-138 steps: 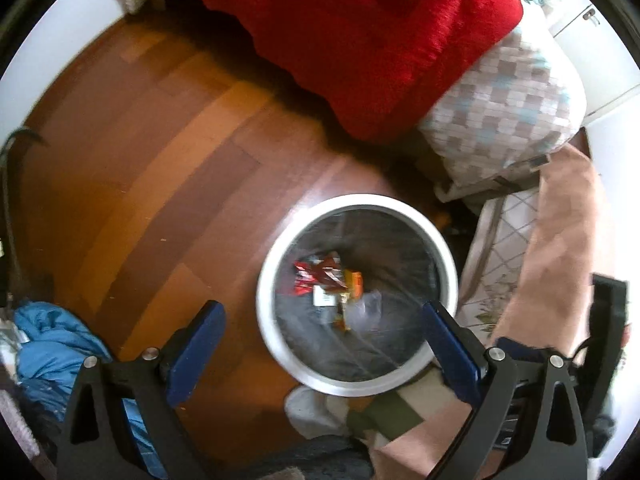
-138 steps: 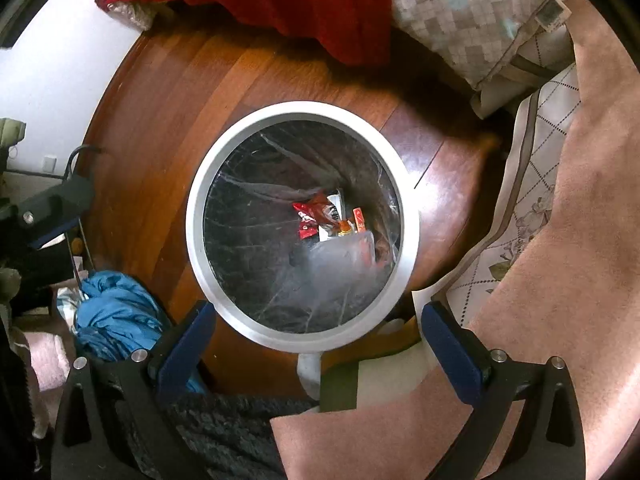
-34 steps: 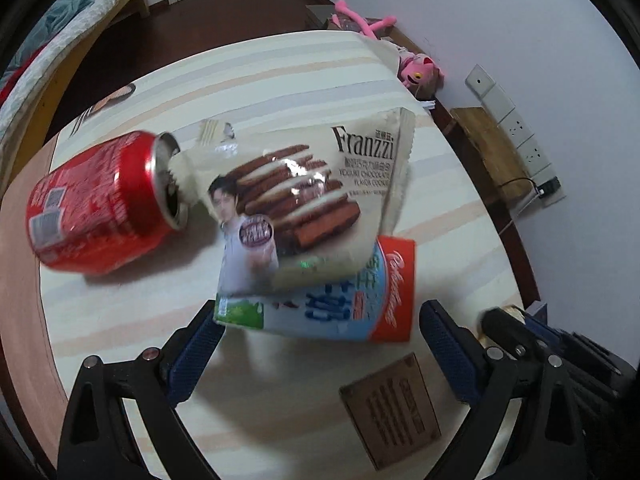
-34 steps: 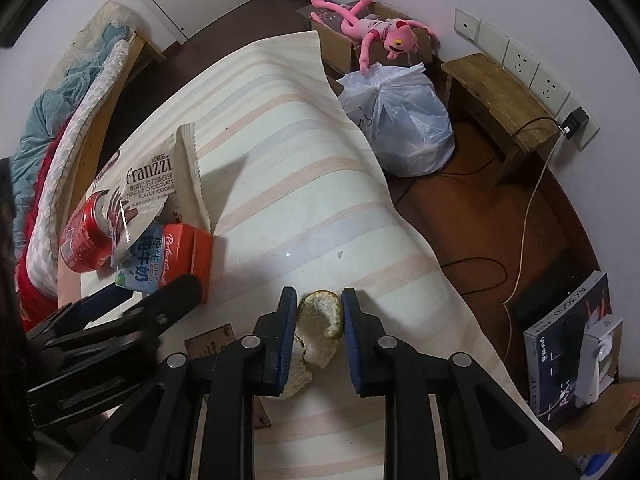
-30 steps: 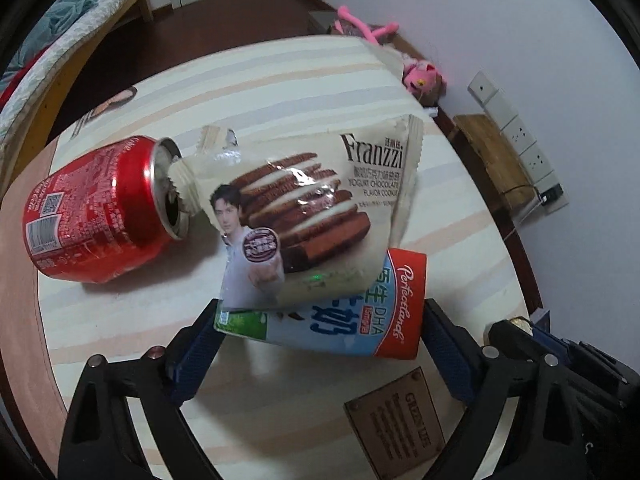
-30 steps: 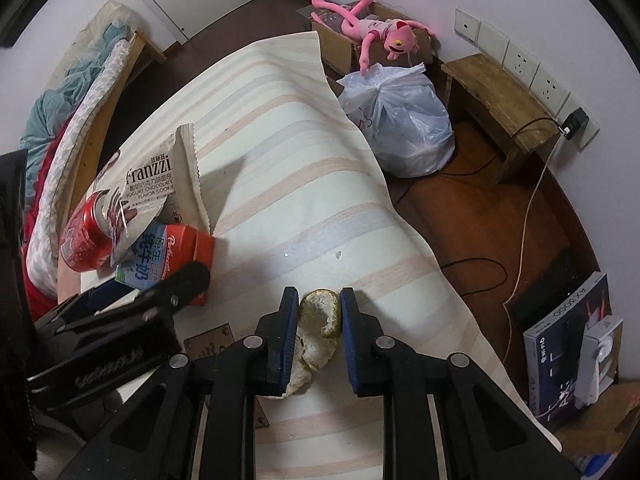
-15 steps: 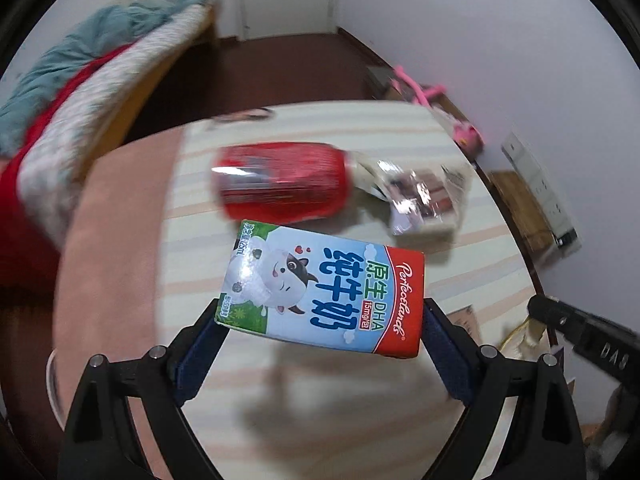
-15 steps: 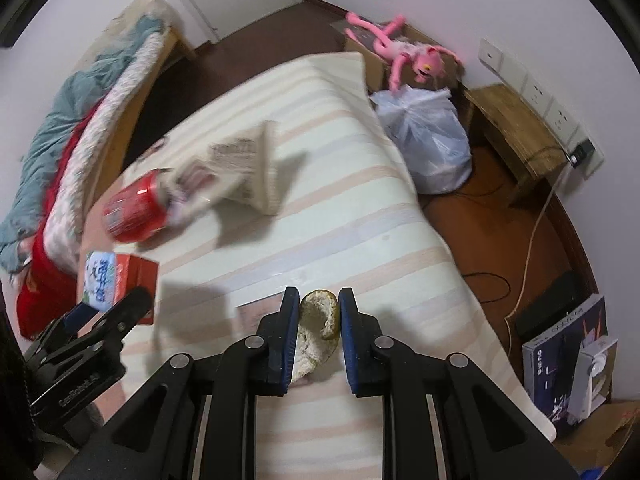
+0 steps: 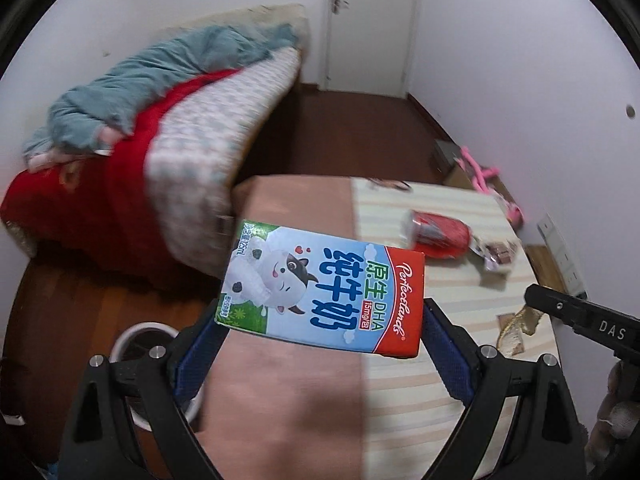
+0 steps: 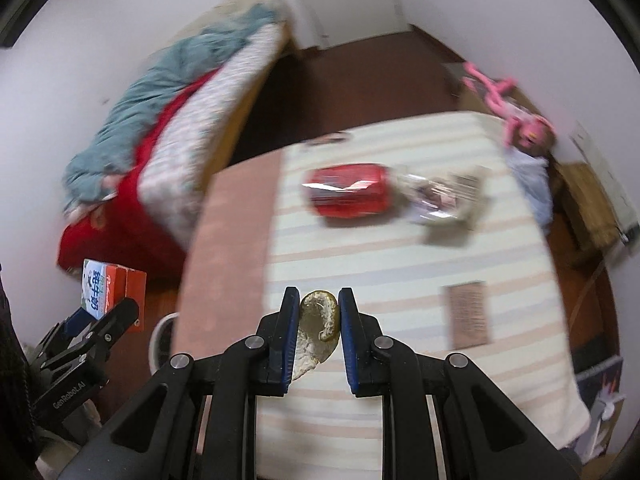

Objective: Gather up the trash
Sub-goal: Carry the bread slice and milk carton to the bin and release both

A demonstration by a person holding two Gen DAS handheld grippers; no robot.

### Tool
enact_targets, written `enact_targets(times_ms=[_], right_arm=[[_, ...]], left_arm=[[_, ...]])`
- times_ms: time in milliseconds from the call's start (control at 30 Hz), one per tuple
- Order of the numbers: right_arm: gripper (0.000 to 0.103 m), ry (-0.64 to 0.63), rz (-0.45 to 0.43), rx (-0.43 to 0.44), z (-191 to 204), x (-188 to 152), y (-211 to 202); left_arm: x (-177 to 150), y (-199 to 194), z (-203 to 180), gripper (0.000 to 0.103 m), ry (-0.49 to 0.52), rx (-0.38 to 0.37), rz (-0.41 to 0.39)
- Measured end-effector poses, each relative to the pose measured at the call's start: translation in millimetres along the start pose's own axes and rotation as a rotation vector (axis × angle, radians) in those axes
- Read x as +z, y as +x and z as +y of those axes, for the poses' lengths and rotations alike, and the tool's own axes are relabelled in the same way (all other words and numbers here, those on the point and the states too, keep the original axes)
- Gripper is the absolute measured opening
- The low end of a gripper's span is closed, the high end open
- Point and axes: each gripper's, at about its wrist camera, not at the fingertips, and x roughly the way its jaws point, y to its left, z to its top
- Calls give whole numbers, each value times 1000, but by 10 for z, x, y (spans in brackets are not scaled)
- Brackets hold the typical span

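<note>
My left gripper (image 9: 320,320) is shut on a blue and red milk carton (image 9: 324,286) and holds it in the air past the table's left edge. The carton also shows in the right wrist view (image 10: 108,286). My right gripper (image 10: 319,304) is shut on a yellowish fruit peel (image 10: 316,324), lifted above the striped tablecloth (image 10: 400,272). A red soda can (image 10: 348,194) and a cookie wrapper (image 10: 444,200) lie on the table. The white-rimmed trash bin (image 9: 140,334) stands on the floor at the lower left, partly hidden by my left gripper.
A bed (image 9: 168,128) with red and teal bedding stands left of the table. A brown card (image 10: 468,314) lies on the tablecloth. A pink plush toy (image 10: 508,100) and a plastic bag (image 10: 528,184) are beyond the table's right edge. Wooden floor (image 9: 352,128) leads to a door.
Both grippers have swung left and up with their loads. The milk carton has left the table. The bin and bed have come into view.
</note>
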Motion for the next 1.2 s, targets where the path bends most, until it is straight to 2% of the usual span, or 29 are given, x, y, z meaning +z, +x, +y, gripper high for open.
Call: enact_targets(times_ms=[133,333,467,567,633,867,1000,1200], right_arm=[[21,-89,9,76,793,-53,73],[21,-210,60,180,1914,-212,389],[21,-272,136,224,2572,-408,845],[21,-306,199,224,2907,-583,1266],[21,-318,251,220,3085,-705,1579],[20,-351,423,163,3373,-1055,2611],[20,-355,497,128,3391,-1170,3071],[20,-385,576,94,3422,-1315,3514]], left_arm=[[6,-275,627,94,-50,52,-29],[-118,-413,1454,93,-125,143,-22],[-269,-321,2007,93,-189,180,30],[-413,-101,2413,93,-247,181,99],[-512,59,2635,93,-288,168,144],[-885,864,3327,94,-457,26,328],[-1043,1278,3598,95,-538,2,420],[-1262,1588,3812,98,-610,14,502]])
